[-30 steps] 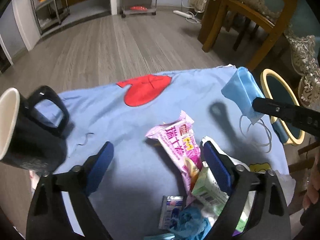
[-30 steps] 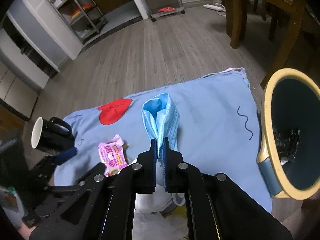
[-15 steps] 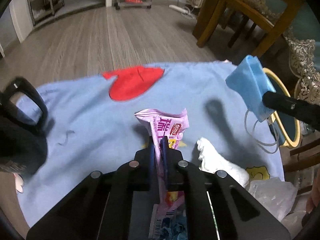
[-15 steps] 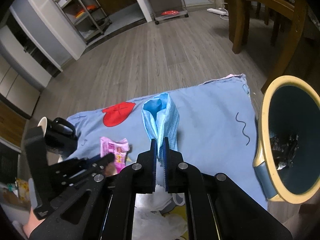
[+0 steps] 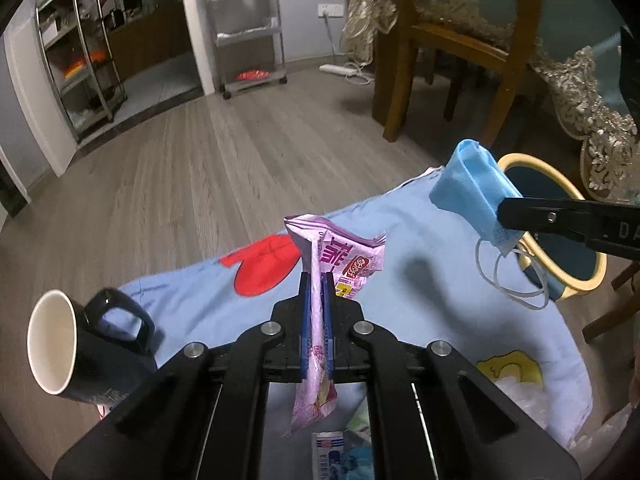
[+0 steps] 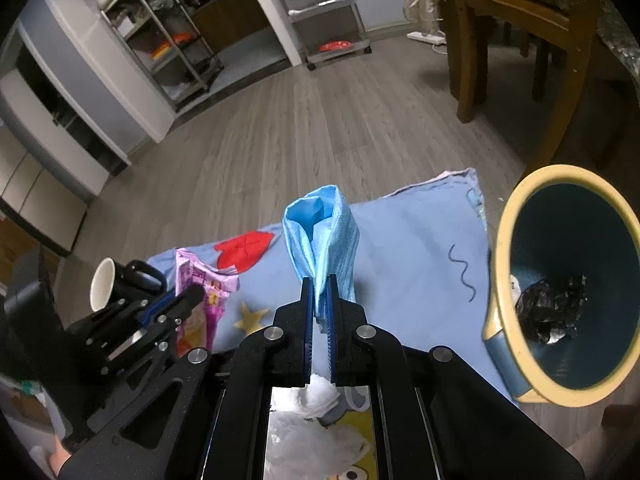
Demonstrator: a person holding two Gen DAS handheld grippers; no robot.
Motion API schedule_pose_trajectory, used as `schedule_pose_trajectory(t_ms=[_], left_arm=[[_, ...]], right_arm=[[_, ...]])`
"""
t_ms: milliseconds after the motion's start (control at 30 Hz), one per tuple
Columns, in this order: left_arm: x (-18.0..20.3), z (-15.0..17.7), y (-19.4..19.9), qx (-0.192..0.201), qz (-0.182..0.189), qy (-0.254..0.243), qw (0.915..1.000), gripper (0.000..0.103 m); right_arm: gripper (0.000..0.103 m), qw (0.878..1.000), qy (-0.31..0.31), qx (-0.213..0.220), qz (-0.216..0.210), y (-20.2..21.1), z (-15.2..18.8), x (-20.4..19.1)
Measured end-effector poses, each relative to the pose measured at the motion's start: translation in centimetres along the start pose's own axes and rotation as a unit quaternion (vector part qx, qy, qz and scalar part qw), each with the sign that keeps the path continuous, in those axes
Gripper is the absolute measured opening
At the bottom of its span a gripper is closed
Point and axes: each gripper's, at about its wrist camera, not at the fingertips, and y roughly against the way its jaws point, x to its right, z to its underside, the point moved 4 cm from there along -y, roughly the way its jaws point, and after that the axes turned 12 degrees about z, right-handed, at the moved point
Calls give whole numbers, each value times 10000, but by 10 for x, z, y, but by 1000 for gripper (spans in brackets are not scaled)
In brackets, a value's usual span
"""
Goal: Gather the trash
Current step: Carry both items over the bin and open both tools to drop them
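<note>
My left gripper (image 5: 317, 280) is shut on a pink snack wrapper (image 5: 344, 258), which hangs lifted above the blue cloth (image 5: 400, 312). The same left gripper (image 6: 196, 292) and the pink snack wrapper (image 6: 200, 280) show at the left of the right wrist view. My right gripper (image 6: 319, 286) is shut on a folded blue face mask (image 6: 324, 232), held up over the cloth. In the left wrist view the face mask (image 5: 468, 188) sticks out of the right gripper (image 5: 505, 216) with its white ear loops dangling. A yellow-rimmed blue bin (image 6: 560, 280) with crumpled black trash inside stands beside the table at the right.
A black mug (image 5: 80, 348) with a white inside lies on its side at the cloth's left edge. White tissue (image 6: 316, 396) and crumpled clear plastic (image 6: 312, 444) lie under my right gripper. A small packet (image 5: 326, 452) lies below the wrapper. A wooden chair (image 5: 460, 48) stands beyond the bin.
My left gripper went from open around the pink wrapper to shut on it, then lifted it off the cloth. My right gripper rose a little with the mask, nearer the bin.
</note>
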Motion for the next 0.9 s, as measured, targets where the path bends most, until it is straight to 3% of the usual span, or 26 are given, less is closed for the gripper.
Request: schedule_pose_trajectory(t_ms=[533, 900], left_arm=[[51, -25, 23, 416, 360, -387, 9977, 5], [145, -32, 33, 582, 1047, -1132, 9863, 5]], right_arm=[[7, 9980, -451, 433, 132, 42, -21, 52], [7, 9886, -904, 841, 857, 70, -39, 136]])
